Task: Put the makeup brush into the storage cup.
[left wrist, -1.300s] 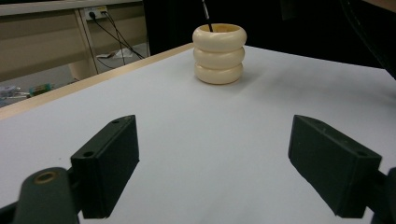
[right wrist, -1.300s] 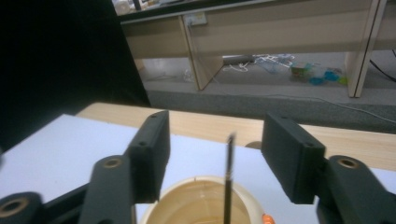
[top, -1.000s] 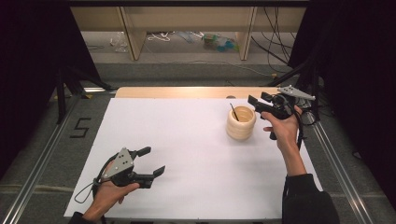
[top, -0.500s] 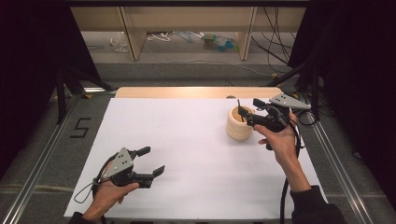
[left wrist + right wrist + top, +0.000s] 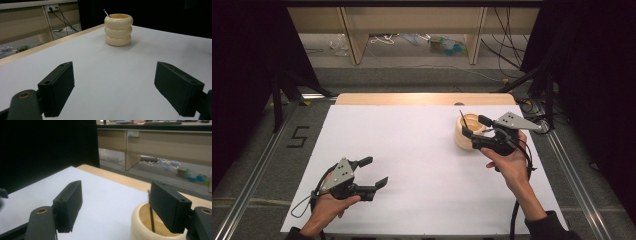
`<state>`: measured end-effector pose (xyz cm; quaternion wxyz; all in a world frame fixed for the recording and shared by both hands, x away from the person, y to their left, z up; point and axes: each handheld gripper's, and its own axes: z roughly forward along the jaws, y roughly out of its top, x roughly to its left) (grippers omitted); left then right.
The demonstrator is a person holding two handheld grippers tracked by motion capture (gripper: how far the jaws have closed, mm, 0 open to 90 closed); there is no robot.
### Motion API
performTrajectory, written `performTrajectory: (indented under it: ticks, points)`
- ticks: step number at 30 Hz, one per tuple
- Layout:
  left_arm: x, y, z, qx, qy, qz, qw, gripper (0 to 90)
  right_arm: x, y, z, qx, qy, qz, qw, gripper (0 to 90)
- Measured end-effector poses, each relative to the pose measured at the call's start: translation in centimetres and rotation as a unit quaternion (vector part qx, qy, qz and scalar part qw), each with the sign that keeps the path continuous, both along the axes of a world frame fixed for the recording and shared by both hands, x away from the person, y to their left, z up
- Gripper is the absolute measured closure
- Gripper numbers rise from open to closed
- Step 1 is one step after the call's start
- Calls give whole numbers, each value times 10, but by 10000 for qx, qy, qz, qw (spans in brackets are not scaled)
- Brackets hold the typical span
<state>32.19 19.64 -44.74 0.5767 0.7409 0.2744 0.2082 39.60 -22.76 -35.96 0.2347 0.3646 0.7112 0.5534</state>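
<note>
A cream ribbed cup (image 5: 463,142) stands on the white table cover at the right, with a thin dark stick (image 5: 462,118) leaning inside it. My right gripper (image 5: 476,127) hovers over the cup's rim, open; its jaws have just been opening and grip nothing. In the right gripper view the cup (image 5: 142,226) and stick (image 5: 151,218) lie just under the right-hand jaw of the right gripper (image 5: 115,205). My left gripper (image 5: 374,172) rests open near the front left, with nothing between its jaws. From the left gripper (image 5: 113,85) the cup (image 5: 118,30) stands far ahead.
The white cover (image 5: 412,150) spans the table, with a bare wooden strip (image 5: 412,99) along the far edge. Metal rails (image 5: 569,175) run down both sides. A "5" mark (image 5: 298,136) sits on the floor at the left. Shelves and cables lie beyond.
My right gripper has moved left and slightly nearer, from beside the cup's right to over its rim, and its jaws stand a little wider. The left gripper has not moved.
</note>
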Motion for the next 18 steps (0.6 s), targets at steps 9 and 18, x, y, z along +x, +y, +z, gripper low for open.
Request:
performTrajectory:
  ticks: [9, 18]
  points:
    - [1, 1, 0, 15, -21, 2, 10000, 163, -17, -2, -10, -38, 4, 90, 10000, 269]
    - [2, 3, 0, -1, -35, 32, 10000, 162, -32, 2, -31, -200, -123, 278, 9993, 263]
